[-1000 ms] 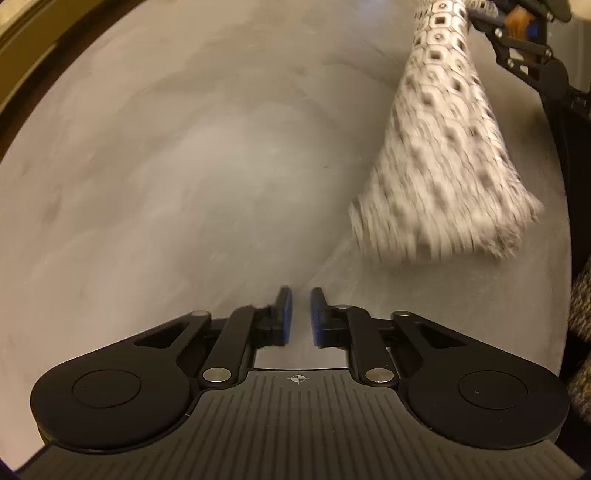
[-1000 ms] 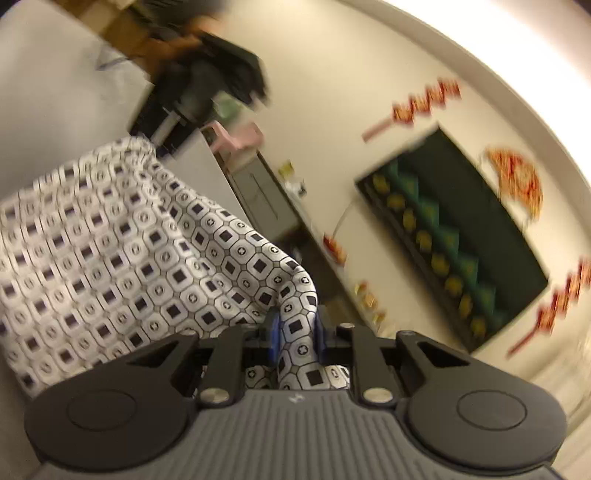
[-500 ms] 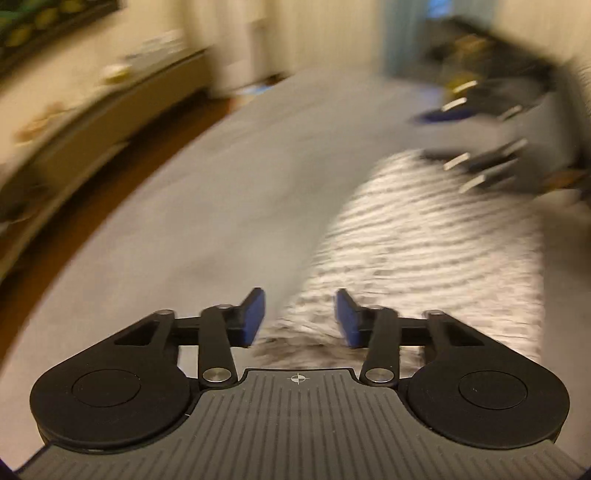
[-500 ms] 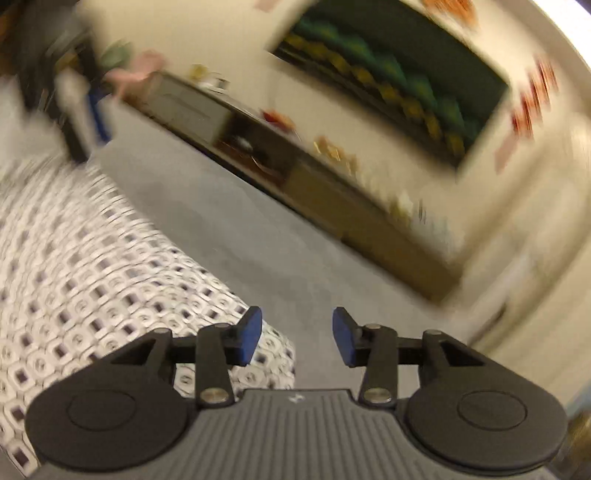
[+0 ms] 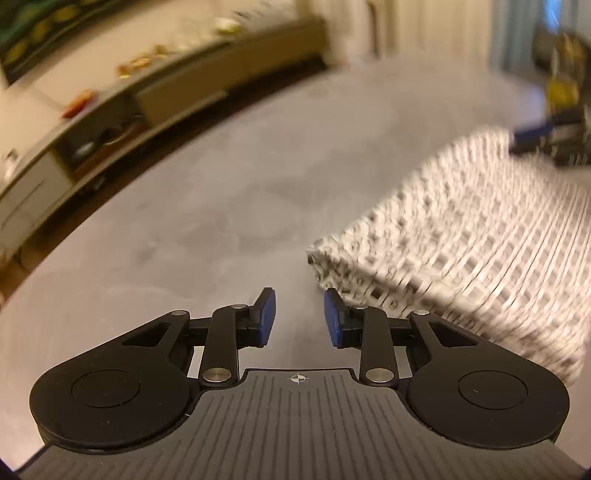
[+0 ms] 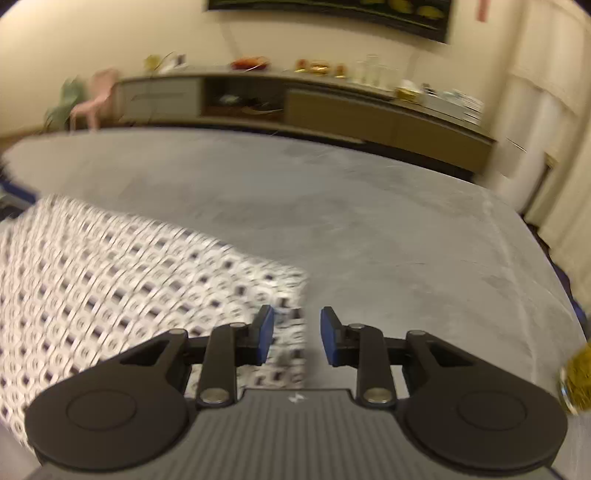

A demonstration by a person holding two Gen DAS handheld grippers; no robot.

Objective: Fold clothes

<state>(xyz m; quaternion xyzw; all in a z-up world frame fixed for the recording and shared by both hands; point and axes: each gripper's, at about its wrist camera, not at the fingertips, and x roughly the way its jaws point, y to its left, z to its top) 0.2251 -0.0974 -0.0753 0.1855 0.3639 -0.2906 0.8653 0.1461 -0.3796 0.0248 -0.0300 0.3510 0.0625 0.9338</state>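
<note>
**Left wrist view: patterned cloth lies to the right of parted jaws on a grey table**

Left wrist camera looks forward over a grey table (image 5: 229,206). The left gripper (image 5: 299,317) has its two blue-padded jaws apart, with nothing between them. A black-and-white patterned garment (image 5: 461,236) lies flat on the table, ahead and to the right of this gripper. Its nearest corner sits just beside the right-hand jaw, and the cloth seems to pass under that side of the tool. The picture is blurred, so whether they touch cannot be told.

Right wrist camera shows the same garment (image 6: 122,288) from the other side. Here it spreads to the left of the right gripper (image 6: 297,334). This gripper's jaws are also apart and hold nothing. The garment's right edge runs away from the camera straight through the gap between them, so this gripper looks the better placed to take hold. The garment's long side appears to run across between the two grippers.

Beyond the table's far edge stands a long low sideboard (image 6: 369,110) against the wall, with small blurred items on top. A dark framed picture (image 6: 351,11) hangs above it.

No brand, label or readable writing shows in either view.
</note>
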